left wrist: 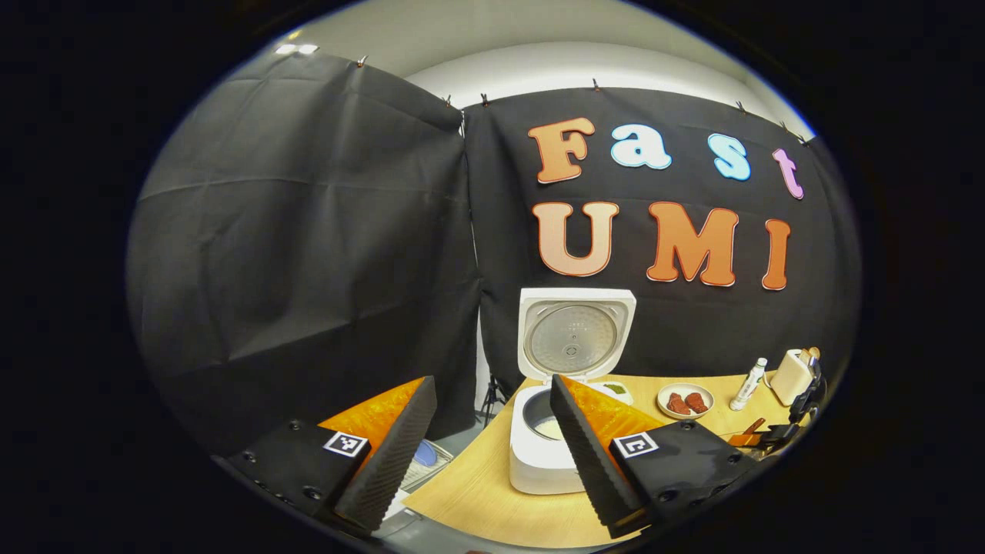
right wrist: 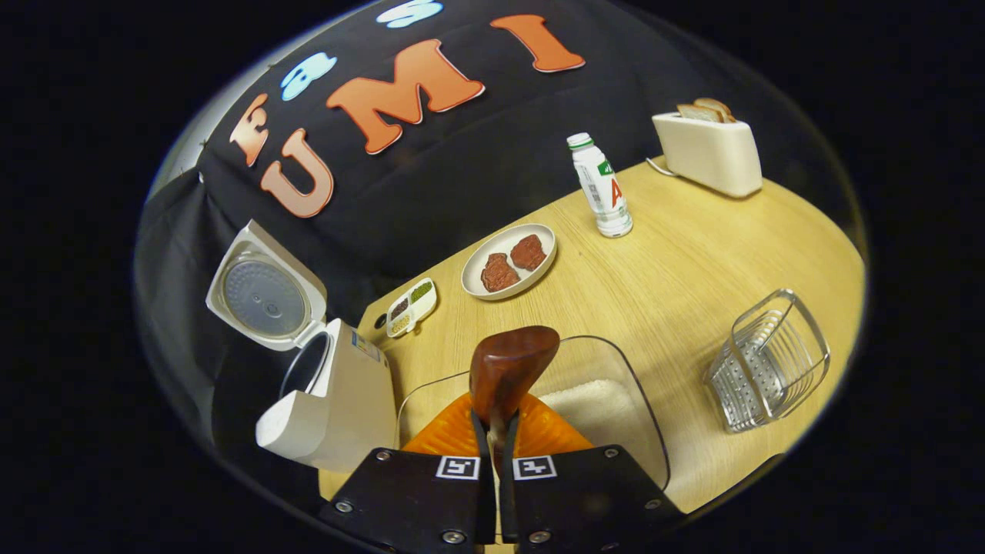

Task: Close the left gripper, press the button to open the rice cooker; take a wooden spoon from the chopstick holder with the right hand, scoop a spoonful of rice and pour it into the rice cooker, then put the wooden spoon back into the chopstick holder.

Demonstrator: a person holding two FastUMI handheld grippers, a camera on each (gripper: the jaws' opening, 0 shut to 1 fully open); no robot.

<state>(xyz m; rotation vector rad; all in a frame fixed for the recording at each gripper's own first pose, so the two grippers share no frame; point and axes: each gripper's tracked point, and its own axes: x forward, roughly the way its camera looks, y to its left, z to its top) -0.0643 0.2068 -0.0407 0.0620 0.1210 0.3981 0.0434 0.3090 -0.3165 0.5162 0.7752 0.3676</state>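
Observation:
The white rice cooker (left wrist: 539, 462) stands open on the wooden table, lid (left wrist: 575, 335) upright, with something white in its pot. My left gripper (left wrist: 491, 381) hovers open and empty in front of it. In the right gripper view my right gripper (right wrist: 496, 422) is shut on the handle of the wooden spoon (right wrist: 512, 368). The spoon's bowl points forward over a clear container of rice (right wrist: 596, 404). I cannot tell if rice lies in the spoon. The cooker (right wrist: 338, 404) sits just left of that container. The wire chopstick holder (right wrist: 769, 362) stands to the right.
Behind the container are a plate with two meat pieces (right wrist: 509, 261), a small seasoning dish (right wrist: 412, 306), a white bottle (right wrist: 602, 187) and a toaster with bread (right wrist: 708, 150). The table edge (left wrist: 462, 492) runs close to the cooker's left side.

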